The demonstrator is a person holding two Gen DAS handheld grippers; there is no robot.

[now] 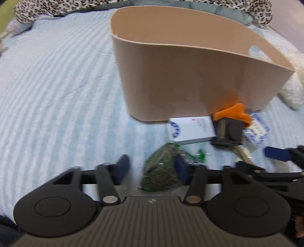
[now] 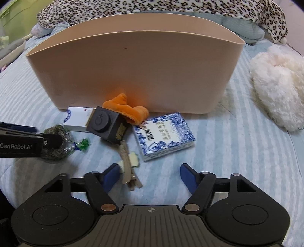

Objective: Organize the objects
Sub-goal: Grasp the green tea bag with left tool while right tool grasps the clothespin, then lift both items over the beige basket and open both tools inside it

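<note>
A tall beige bin (image 1: 190, 79) (image 2: 136, 76) stands on the striped bedspread. In front of it lie a white box (image 1: 191, 129) (image 2: 77, 118), a black cube box (image 1: 227, 131) (image 2: 108, 126), an orange cloth (image 1: 233, 112) (image 2: 127, 110), a blue-and-white patterned box (image 2: 163, 133) and a beige hair clip (image 2: 127, 163). A green-wrapped bundle (image 1: 161, 171) (image 2: 55, 144) lies between the open fingers of my left gripper (image 1: 152, 169), beside the right finger. My right gripper (image 2: 150, 176) is open and empty, with the hair clip by its left finger (image 2: 110, 175).
A white fluffy plush (image 2: 277, 91) lies right of the bin. A leopard-print blanket (image 2: 152, 7) and grey pillow (image 2: 243, 26) lie behind it. Bare striped bedspread (image 1: 57, 85) stretches left of the bin.
</note>
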